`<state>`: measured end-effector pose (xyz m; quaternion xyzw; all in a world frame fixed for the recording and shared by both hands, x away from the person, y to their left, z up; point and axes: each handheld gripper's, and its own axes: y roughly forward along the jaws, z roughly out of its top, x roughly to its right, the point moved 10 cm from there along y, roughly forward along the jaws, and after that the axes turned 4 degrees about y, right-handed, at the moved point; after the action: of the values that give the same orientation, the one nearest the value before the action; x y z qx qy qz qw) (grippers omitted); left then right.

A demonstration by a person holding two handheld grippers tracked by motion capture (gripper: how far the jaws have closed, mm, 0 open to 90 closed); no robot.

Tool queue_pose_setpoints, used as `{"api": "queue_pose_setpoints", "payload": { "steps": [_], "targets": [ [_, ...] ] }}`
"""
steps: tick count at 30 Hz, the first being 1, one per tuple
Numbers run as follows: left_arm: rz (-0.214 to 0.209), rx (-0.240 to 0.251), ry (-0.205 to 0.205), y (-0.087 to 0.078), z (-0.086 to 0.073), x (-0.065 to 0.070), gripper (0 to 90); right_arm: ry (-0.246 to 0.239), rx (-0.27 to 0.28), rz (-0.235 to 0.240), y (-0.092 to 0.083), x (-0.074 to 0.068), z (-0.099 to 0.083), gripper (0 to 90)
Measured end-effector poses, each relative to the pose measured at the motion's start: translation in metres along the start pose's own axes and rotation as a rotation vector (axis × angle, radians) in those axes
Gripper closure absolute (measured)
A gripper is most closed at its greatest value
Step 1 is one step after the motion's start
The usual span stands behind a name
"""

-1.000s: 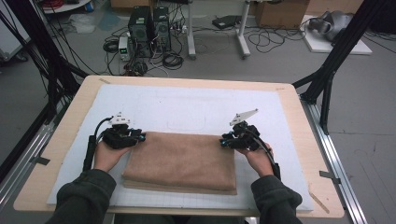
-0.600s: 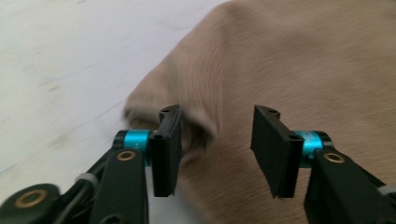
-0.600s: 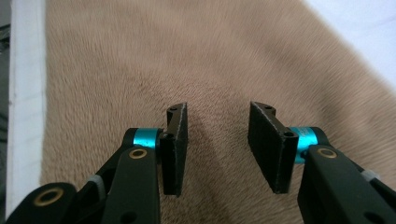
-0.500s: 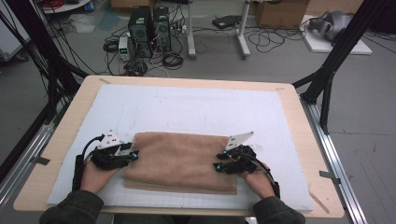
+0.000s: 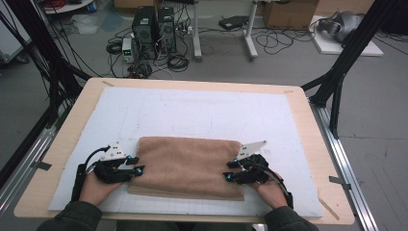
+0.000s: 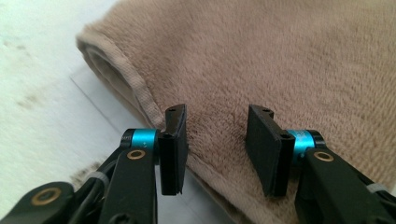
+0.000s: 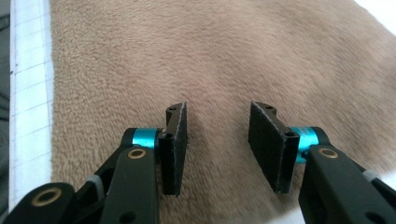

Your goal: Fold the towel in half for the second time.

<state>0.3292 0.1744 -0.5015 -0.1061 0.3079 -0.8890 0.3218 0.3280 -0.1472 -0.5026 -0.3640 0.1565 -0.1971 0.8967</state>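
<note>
The folded tan towel (image 5: 187, 166) lies in the lower middle of the high view, on the white mat (image 5: 202, 113) that covers the bench (image 5: 308, 130). Its long axis runs left to right across the frame, and a lower layer peeks out along its bottom edge. In the left gripper view the stitched hem curls open at the upper left, showing a layer beneath.

The left gripper (image 6: 216, 142) sits at the towel's left end with its jaws spread and nothing between them. The right gripper (image 7: 218, 140) sits over the towel's right end, jaws likewise spread and empty above the pile.

The likely trouble is an uneven pick. If either gripper closes on the top layer alone, the fold could open or slide apart. If the two ends are taken at different depths, the towel could skew or bunch in the middle. A jaw could also snag the plush pile, or press into the mat and catch no cloth at all.
</note>
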Motion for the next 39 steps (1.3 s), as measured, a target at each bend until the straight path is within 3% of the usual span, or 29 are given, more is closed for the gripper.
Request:
{"api": "queue_pose_setpoints", "payload": {
  "steps": [3,6,8,12,16,19,21,26,29,31,34,39],
  "targets": [
    [-0.016,0.051,-0.036,-0.006,0.005,0.002,54.3,-0.007,0.009,-0.016,-0.005,-0.003,0.005,54.4],
    [-0.062,0.098,-0.021,-0.014,0.012,0.013,54.1,-0.036,0.054,0.033,-0.014,-0.019,0.016,52.7],
    [-0.085,0.092,-0.014,-0.015,0.010,0.020,53.7,-0.067,0.057,0.048,-0.015,-0.029,0.016,51.3],
    [-0.068,0.030,0.023,-0.010,-0.006,0.024,53.6,-0.089,-0.015,0.047,-0.006,-0.034,-0.002,50.7],
    [-0.056,0.043,0.026,-0.011,-0.009,0.028,53.3,-0.072,0.001,0.039,-0.006,-0.031,-0.014,51.2],
    [-0.073,0.048,0.021,-0.013,-0.004,0.029,51.2,-0.075,-0.014,0.038,-0.010,-0.029,-0.012,50.0],
    [-0.072,0.074,0.016,-0.014,0.006,0.026,51.1,-0.072,-0.002,0.005,-0.014,-0.021,-0.003,49.3],
    [-0.008,0.104,0.043,0.001,0.035,0.003,47.3,-0.036,0.027,-0.069,-0.012,0.015,0.028,44.3],
    [0.009,0.106,0.037,0.017,0.046,-0.011,45.8,0.003,0.053,-0.070,-0.004,0.033,0.040,42.7],
    [0.013,0.069,0.015,0.030,0.044,-0.020,45.7,0.018,0.048,-0.083,0.003,0.043,0.040,41.7],
    [0.010,0.003,-0.022,0.044,0.033,-0.028,44.9,0.056,-0.002,-0.091,0.015,0.051,0.031,40.9],
    [0.018,-0.004,-0.017,0.043,0.032,-0.025,42.4,0.036,0.001,-0.108,0.014,0.054,0.024,41.7]
  ]
}}
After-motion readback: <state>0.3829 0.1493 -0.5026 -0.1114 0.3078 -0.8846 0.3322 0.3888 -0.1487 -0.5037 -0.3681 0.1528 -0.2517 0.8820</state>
